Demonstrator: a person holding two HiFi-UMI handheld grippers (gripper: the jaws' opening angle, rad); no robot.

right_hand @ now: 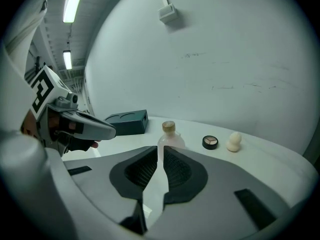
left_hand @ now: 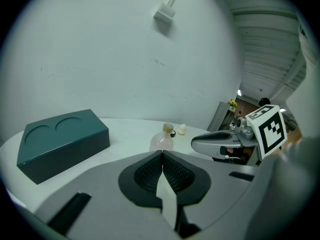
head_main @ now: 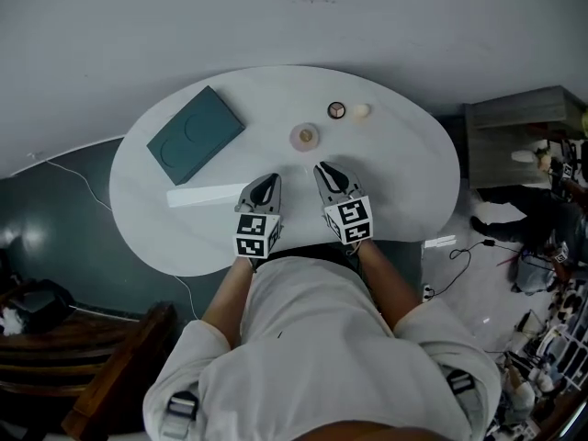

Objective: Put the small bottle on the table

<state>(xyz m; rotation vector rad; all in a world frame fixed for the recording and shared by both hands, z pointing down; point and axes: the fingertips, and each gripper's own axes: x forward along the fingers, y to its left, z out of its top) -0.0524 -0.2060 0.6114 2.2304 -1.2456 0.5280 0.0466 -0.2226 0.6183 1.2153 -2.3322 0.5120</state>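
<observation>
Left tool [head_main: 271,180] closed, angled down | right tool [head_main: 322,168] ajar, alongside

Wore a pale short-sleeved shirt [head_main: 312,338] with grey buckled straps [head_main: 182,404] at both shoulders. Showed a grey-shelled left hand-held gripper [head_main: 272,179] and right hand-held gripper [head_main: 322,167], each topped by a black-and-white marker cube [head_main: 257,234] and lined with black ribbed pads [left_hand: 150,174].
</observation>
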